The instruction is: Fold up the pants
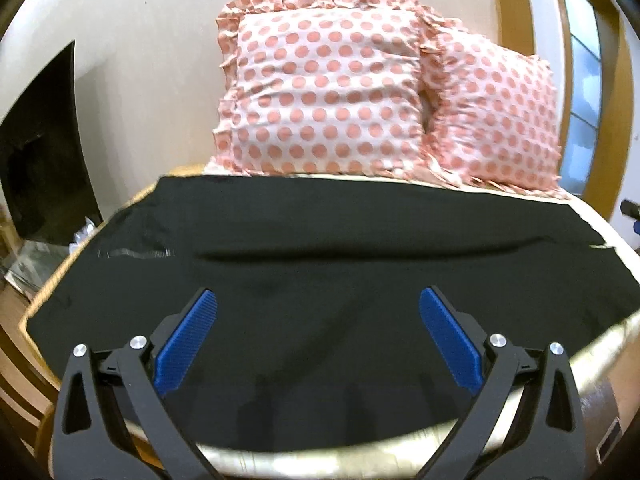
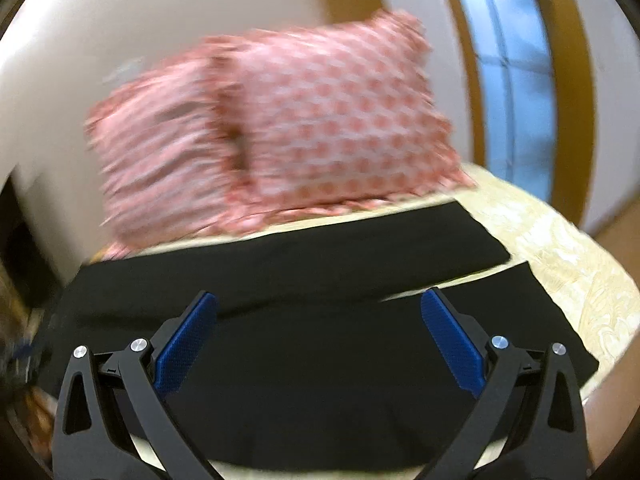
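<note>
Black pants [image 1: 320,240] lie spread flat across a bed with a cream cover [image 1: 600,344]. In the right wrist view the pants [image 2: 320,360] show two leg ends at the right, split by a narrow gap. My left gripper [image 1: 318,300] is open and empty, hovering above the near part of the pants. My right gripper [image 2: 319,300] is open and empty above the pants too. Blue pads [image 1: 188,344] line the fingers.
Two pink polka-dot pillows [image 1: 328,96] [image 2: 332,120] lean against the wall behind the pants. A dark cabinet [image 1: 40,152] stands at the left, a window with wooden frame [image 2: 516,80] at the right. Bare bed cover [image 2: 560,264] shows right of the legs.
</note>
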`<state>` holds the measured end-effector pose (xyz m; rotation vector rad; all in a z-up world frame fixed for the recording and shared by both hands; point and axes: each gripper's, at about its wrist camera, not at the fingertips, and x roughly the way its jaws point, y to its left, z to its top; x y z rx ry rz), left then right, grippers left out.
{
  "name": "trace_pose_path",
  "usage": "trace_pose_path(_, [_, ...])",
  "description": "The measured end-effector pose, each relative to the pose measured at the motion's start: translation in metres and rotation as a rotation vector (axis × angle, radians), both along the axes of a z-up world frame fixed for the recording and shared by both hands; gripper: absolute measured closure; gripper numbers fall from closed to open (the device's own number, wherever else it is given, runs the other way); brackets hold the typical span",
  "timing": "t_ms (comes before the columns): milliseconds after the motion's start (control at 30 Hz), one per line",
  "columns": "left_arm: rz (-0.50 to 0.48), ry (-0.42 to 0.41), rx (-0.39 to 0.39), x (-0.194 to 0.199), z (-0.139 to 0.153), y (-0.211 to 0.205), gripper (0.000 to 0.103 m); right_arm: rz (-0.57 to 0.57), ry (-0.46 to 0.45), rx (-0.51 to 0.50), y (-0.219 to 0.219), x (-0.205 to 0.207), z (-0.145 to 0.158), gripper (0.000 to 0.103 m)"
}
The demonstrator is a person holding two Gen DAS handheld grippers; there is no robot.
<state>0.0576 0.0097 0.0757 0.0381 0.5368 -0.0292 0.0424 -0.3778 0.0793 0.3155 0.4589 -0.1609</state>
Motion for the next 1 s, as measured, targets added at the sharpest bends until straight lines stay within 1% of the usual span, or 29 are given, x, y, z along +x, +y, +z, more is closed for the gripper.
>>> trace_pose_path(100, [0.015,0.000,0.022,0.029,0.003,-0.004,0.002,-0.107,0.122,0.096,-0.043,0.067,-0.002,0.001])
trace_pose_path(167, [0.025,0.007,0.035,0.042,0.002,-0.006,0.002,-0.179,0.183,0.139,-0.068,0.106,-0.008,0.005])
trace_pose_path(233, [0.032,0.020,0.039,0.056,-0.002,-0.006,0.002,-0.272,0.254,0.166,-0.092,0.144,-0.019,0.018])
trace_pose_path(267, [0.032,0.030,0.034,0.062,-0.004,-0.005,0.002,-0.304,0.276,0.169,-0.100,0.157,-0.023,0.020])
trace_pose_path(300, [0.033,0.041,0.028,0.067,-0.006,-0.004,0.002,-0.353,0.320,0.176,-0.114,0.181,-0.031,0.025])
trace_pose_path(333, [0.032,0.054,0.017,0.073,-0.009,-0.002,0.002,-0.390,0.349,0.179,-0.122,0.195,-0.036,0.030])
trace_pose_path(367, [0.031,0.064,0.006,0.077,-0.012,0.000,0.002,-0.419,0.372,0.182,-0.129,0.208,-0.041,0.032])
trace_pose_path(400, [0.029,0.070,-0.002,0.079,-0.014,0.001,0.002,-0.455,0.398,0.192,-0.139,0.223,-0.048,0.036])
trace_pose_path(533, [0.011,0.092,-0.023,0.086,-0.024,0.006,0.002,-0.564,0.444,0.212,-0.160,0.258,-0.063,0.037])
trace_pose_path(600, [-0.005,0.117,-0.030,0.090,-0.028,0.005,0.002,-0.593,0.469,0.199,-0.165,0.270,-0.070,0.037])
trace_pose_path(633, [-0.012,0.118,-0.030,0.089,-0.029,0.005,0.002,-0.610,0.489,0.169,-0.165,0.275,-0.074,0.039])
trace_pose_path(667, [-0.018,0.114,-0.027,0.089,-0.029,0.005,0.002,-0.623,0.503,0.121,-0.163,0.278,-0.075,0.042])
trace_pose_path(700, [-0.021,0.112,-0.024,0.089,-0.029,0.004,0.002,-0.631,0.518,0.084,-0.162,0.279,-0.077,0.049])
trace_pose_path(733, [-0.028,0.113,-0.022,0.088,-0.030,0.003,0.002,-0.631,0.522,0.036,-0.158,0.278,-0.078,0.054])
trace_pose_path(767, [-0.033,0.114,-0.022,0.088,-0.030,0.003,0.002,-0.630,0.513,0.028,-0.157,0.274,-0.079,0.057])
trace_pose_path(833, [-0.041,0.118,-0.028,0.089,-0.030,0.003,0.002,-0.631,0.480,0.041,-0.159,0.260,-0.082,0.075])
trace_pose_path(933, [-0.038,0.127,-0.044,0.090,-0.030,0.005,0.002,-0.613,0.427,0.109,-0.163,0.240,-0.083,0.086])
trace_pose_path(967, [-0.037,0.129,-0.048,0.091,-0.030,0.005,0.002,-0.593,0.390,0.152,-0.166,0.230,-0.083,0.090])
trace_pose_path(1000, [-0.035,0.133,-0.053,0.091,-0.031,0.006,0.002,-0.566,0.353,0.200,-0.167,0.222,-0.083,0.097])
